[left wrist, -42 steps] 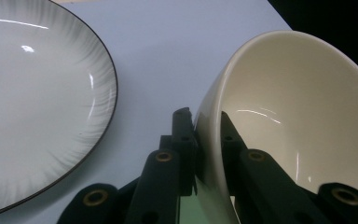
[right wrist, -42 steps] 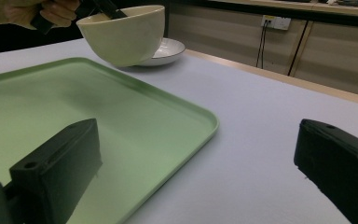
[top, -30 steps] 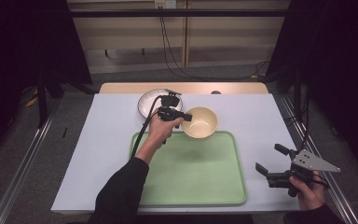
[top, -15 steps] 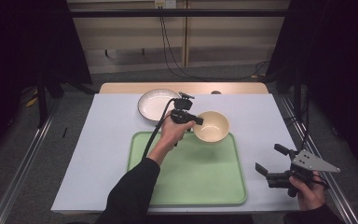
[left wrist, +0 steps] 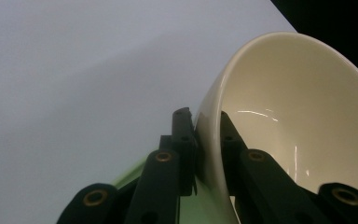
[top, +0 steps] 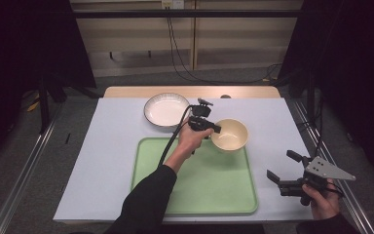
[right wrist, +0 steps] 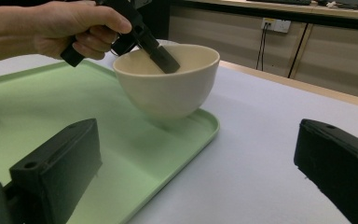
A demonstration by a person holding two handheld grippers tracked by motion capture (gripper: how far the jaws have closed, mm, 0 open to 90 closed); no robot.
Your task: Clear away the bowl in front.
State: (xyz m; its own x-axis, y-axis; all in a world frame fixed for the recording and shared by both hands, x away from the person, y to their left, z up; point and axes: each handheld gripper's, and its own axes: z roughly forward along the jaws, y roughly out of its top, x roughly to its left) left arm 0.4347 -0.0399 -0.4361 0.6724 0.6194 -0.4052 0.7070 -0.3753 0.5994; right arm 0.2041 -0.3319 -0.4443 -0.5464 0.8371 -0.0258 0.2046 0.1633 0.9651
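A cream bowl (top: 230,134) hangs in the air over the far right corner of the green tray (top: 195,195). My left gripper (top: 214,129) is shut on its near-left rim, one jaw inside and one outside. The left gripper view shows the bowl (left wrist: 298,140) tilted, with the rim pinched by my left gripper (left wrist: 205,140). In the right gripper view the bowl (right wrist: 168,88) floats above the tray (right wrist: 74,140), clear of its surface. My right gripper (top: 285,168) stands open by the table's right front edge, and nothing lies between its jaws (right wrist: 200,172).
A white plate (top: 167,109) with a dark rim lies at the back of the pale table cover (top: 102,161), left of the bowl. A wooden strip (top: 126,91) runs along the table's far edge. Cables hang at the back wall.
The left gripper has carried the bowl to the right and toward me, from beside the plate to above the tray's far right corner. The right gripper has stayed put.
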